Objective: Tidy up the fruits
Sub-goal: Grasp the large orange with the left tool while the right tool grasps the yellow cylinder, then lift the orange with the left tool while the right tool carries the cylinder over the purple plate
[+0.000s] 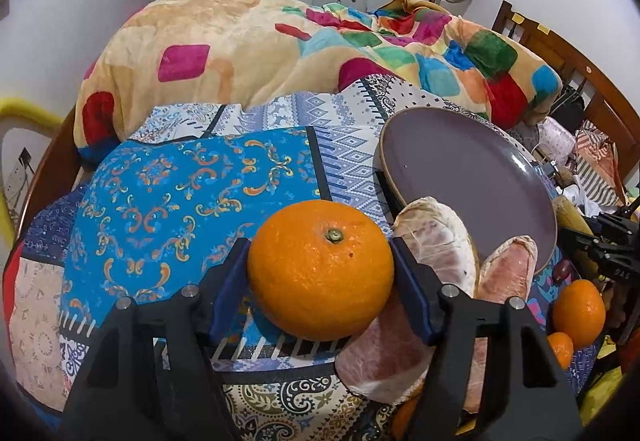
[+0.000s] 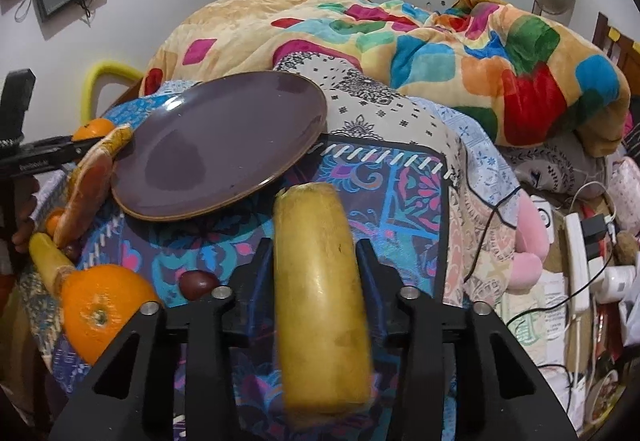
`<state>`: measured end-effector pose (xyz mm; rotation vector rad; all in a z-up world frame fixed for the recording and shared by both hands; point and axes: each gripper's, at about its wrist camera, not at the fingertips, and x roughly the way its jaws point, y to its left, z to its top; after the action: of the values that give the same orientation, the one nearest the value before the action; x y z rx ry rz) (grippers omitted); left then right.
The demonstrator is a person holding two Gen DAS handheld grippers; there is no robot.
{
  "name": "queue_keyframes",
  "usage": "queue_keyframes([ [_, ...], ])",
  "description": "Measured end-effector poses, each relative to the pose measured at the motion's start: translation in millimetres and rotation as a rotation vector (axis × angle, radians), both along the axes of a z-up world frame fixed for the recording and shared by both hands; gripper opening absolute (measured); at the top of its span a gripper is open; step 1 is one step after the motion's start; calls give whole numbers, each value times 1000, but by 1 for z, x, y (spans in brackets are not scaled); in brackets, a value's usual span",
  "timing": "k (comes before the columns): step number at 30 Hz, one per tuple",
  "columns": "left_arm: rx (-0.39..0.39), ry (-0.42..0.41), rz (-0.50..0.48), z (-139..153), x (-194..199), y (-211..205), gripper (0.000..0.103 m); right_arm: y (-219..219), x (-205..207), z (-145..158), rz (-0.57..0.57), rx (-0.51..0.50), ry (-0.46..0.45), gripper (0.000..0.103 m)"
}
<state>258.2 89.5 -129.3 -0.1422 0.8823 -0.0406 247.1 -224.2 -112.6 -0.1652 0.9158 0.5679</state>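
My left gripper (image 1: 320, 273) is shut on a large orange (image 1: 320, 271), held just above the patterned cloth. Right of it lie peeled pomelo segments (image 1: 436, 241), and behind them the purple plate (image 1: 472, 177), tilted and bare. My right gripper (image 2: 316, 261) is shut on a yellow banana piece (image 2: 320, 293), in front of the plate (image 2: 224, 145). The right gripper shows at the right edge of the left wrist view (image 1: 604, 241). The left gripper (image 2: 76, 143) with its orange shows at the left of the right wrist view.
Two more oranges (image 1: 578, 307) lie right of the pomelo. In the right wrist view an orange (image 2: 100, 311), another banana piece (image 2: 50, 261) and a dark red fruit (image 2: 198, 283) lie at the left. A colourful blanket (image 1: 280, 41) is piled behind. Cables and a power strip (image 2: 576, 261) lie at the right.
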Motion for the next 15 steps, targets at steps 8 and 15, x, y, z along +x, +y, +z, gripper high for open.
queue_keyframes([
  [8, 18, -42, 9, 8, -7, 0, 68, 6, -11, 7, -1, 5, -36, 36],
  [15, 26, -118, 2, 37, -21, -6, 68, 4, -18, 34, -13, 39, -107, 35],
])
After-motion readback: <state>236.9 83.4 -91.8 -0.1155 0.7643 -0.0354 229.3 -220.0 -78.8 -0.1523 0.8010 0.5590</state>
